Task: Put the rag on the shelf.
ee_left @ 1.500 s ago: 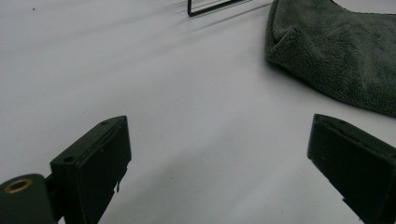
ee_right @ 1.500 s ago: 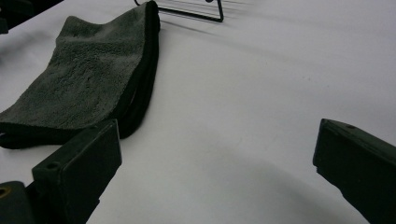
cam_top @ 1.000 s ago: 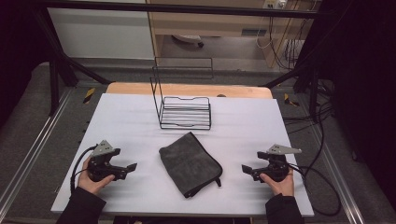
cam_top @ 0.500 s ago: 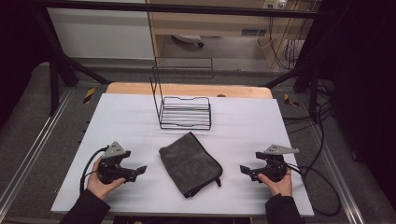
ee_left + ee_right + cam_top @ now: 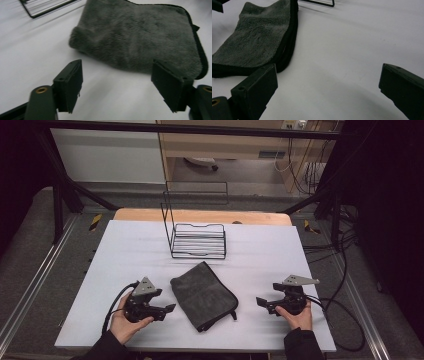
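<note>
Grippers flank a folded grey towel [image 5: 204, 295] near the table's [image 5: 125, 245] front edge, the left gripper [image 5: 167, 309] narrowing its empty jaws to pinch the towel's edge, the right gripper [image 5: 261, 302] wide and empty.

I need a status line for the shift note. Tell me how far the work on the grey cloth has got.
Nothing looks done yet: the grey cloth lies folded and flat on the white table, in front of the wire rack. In hand: the left gripper has come up to the cloth's left edge, its jaws just closing but with nothing between them. The right gripper waits open, apart from the cloth. Gripping and handling the cloth is all still left.
</note>
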{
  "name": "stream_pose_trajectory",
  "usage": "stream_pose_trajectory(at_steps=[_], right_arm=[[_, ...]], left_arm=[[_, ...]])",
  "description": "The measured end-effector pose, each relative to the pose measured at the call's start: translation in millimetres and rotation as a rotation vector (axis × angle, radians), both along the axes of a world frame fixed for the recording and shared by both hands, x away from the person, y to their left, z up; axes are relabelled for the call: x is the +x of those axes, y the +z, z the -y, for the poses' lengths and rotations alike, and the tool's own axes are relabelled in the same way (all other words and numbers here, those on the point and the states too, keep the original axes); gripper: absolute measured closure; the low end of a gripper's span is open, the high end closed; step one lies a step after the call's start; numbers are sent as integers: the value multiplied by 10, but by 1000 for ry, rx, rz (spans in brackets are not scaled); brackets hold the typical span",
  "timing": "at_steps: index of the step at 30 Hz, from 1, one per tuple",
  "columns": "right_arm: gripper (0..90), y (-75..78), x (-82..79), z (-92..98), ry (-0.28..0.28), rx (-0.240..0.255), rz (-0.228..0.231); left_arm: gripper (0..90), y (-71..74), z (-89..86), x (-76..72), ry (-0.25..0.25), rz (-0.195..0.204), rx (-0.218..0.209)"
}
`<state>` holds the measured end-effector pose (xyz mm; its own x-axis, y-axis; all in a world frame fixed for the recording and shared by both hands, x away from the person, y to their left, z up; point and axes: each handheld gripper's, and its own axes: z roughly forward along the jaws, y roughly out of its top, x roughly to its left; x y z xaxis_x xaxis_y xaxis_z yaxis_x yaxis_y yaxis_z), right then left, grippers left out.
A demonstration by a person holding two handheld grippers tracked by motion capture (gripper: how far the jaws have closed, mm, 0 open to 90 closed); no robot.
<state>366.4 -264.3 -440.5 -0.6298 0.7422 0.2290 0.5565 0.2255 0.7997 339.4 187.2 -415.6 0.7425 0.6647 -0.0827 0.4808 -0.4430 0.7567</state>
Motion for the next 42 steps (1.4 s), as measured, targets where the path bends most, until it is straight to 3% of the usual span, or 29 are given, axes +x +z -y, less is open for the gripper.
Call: stream_pose_trajectory(at_steps=[3, 10, 21, 26, 33, 42], right_arm=[[27, -1, 0, -1, 1, 2, -1], [27, -5, 2, -9, 3, 5, -6], [27, -8, 4, -9, 8, 2, -8], [27, -9, 5, -9, 8, 1, -8], [27, -12, 8, -16, 9, 2, -12], [27, -19, 17, -30, 12, 5, -14]], left_arm=[[369, 7, 168, -66, -42, -16, 1], [458, -11, 413, -145, -92, -35, 22], [530, -130, 744, -222, -175, -92, 48], [530, -190, 838, -233, -168, -82, 82], [558, -233, 897, -200, -144, -104, 77], [696, -229, 982, -192, -119, -91, 125]])
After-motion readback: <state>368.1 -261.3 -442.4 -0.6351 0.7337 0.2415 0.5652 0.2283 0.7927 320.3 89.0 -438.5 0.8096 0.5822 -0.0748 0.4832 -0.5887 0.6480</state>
